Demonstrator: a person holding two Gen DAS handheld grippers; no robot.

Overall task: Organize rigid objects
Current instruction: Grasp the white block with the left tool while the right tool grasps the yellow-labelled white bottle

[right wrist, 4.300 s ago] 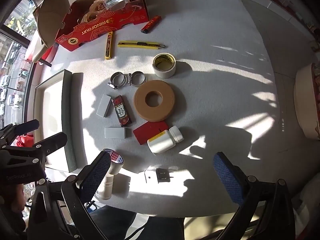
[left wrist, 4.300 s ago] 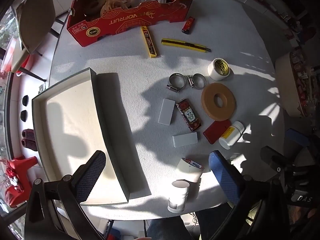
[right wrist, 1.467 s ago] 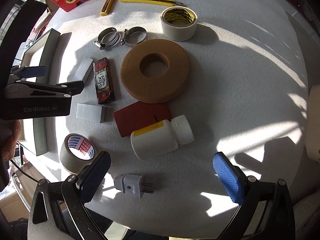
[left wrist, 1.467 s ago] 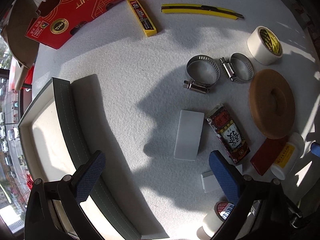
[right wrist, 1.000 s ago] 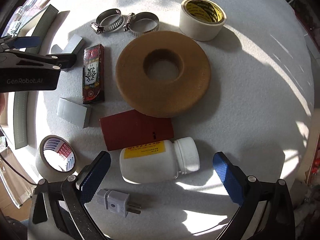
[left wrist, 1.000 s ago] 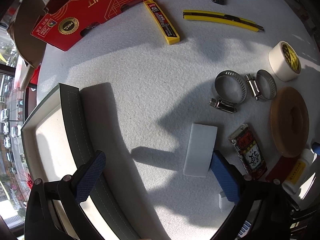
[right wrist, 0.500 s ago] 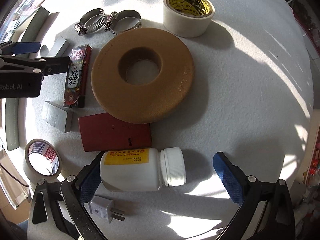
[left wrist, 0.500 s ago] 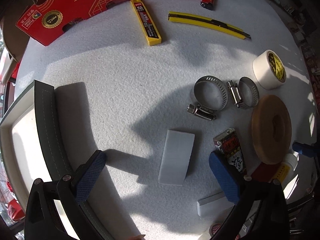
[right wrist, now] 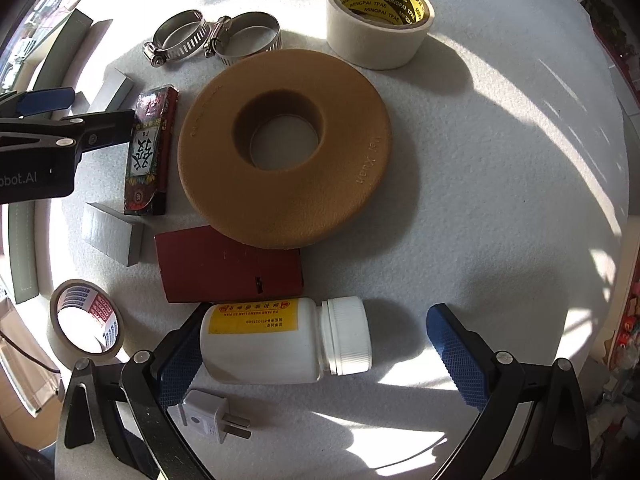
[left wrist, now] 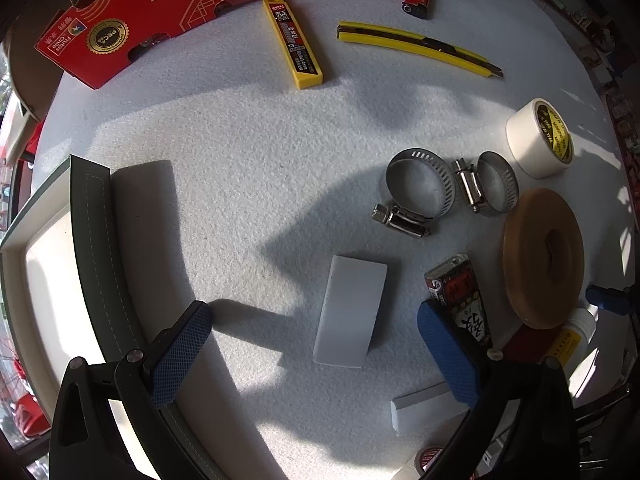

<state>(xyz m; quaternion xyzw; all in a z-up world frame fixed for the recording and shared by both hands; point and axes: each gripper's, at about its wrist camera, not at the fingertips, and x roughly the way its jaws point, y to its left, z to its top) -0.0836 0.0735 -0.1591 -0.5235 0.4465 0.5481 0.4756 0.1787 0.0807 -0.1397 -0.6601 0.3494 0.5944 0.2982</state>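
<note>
My left gripper is open, its blue pads on either side of a white block lying flat on the white table. My right gripper is open around a white pill bottle with a yellow label, lying on its side; the left pad is close to or touching the bottle's base. An open grey tray with a cream inside sits at the left edge of the left wrist view.
A tan foam ring, red card, dark red packet, second white block, two hose clamps, cream tape roll, brown tape roll and plug. Yellow knife, blade case, red box.
Both grippers have moved lower and closer to the table. The left one has centred on the white block. The right one has come around the pill bottle.
</note>
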